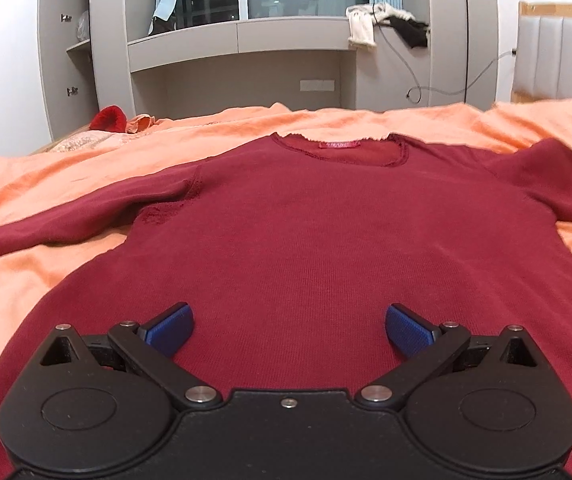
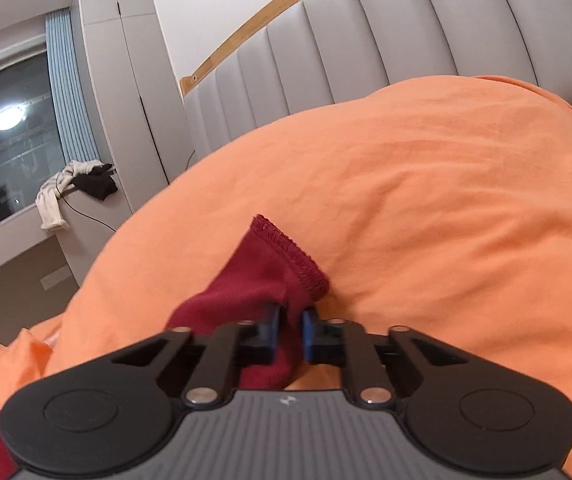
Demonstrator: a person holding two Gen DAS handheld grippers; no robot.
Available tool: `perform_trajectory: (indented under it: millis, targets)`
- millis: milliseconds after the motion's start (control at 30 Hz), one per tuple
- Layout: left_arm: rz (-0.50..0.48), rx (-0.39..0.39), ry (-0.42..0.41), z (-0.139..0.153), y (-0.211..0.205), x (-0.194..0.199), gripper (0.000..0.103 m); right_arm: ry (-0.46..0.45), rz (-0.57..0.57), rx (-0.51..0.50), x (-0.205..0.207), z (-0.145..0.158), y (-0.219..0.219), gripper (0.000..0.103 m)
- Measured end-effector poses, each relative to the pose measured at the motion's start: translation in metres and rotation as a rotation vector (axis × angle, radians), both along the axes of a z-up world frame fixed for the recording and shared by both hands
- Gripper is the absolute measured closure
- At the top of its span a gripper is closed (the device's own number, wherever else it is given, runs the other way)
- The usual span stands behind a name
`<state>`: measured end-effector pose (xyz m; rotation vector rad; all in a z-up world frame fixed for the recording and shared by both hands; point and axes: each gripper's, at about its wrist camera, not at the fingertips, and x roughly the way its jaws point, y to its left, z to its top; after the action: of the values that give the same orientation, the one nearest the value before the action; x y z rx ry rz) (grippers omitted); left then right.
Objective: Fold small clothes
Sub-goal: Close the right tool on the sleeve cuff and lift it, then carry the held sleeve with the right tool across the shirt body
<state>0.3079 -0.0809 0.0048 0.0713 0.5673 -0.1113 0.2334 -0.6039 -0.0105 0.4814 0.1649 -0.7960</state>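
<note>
A dark red long-sleeved knit shirt (image 1: 305,232) lies flat on the orange bedspread (image 1: 66,160), neck hole at the far end, sleeves spread to both sides. My left gripper (image 1: 289,330) is open and empty, low over the shirt's near hem area. My right gripper (image 2: 290,334) is shut on a sleeve (image 2: 270,276) of the shirt near its cuff, with the stitched cuff edge sticking out past the fingers above the orange bedspread (image 2: 425,200).
A grey padded headboard (image 2: 365,40) stands behind the bed. A grey window ledge (image 1: 238,36) with a pile of white and black clothes (image 1: 385,26) is beyond the bed. A red item (image 1: 106,118) lies at the bed's far left.
</note>
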Motion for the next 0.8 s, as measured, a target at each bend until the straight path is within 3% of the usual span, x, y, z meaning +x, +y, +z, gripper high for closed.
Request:
perform_trajectory:
  millis: [200, 500, 700, 800]
  targets:
    - [0.013, -0.070, 0.011, 0.006, 0.011, 0.000, 0.001, -0.051, 0.097, -0.076, 0.001, 0.035, 0.035, 0.097]
    - [0.080, -0.132, -0.005, 0.021, 0.034, 0.000, 0.001, -0.125, 0.420, -0.348, 0.020, 0.090, 0.152, 0.097]
    - [0.175, -0.205, -0.062, 0.038, 0.060, -0.002, 0.001, -0.076, 0.735, -0.551, 0.043, 0.093, 0.259, 0.097]
    - [0.213, -0.231, -0.076, 0.042, 0.072, -0.003, 0.001, -0.015, 0.891, -0.649, 0.054, 0.079, 0.315, 0.097]
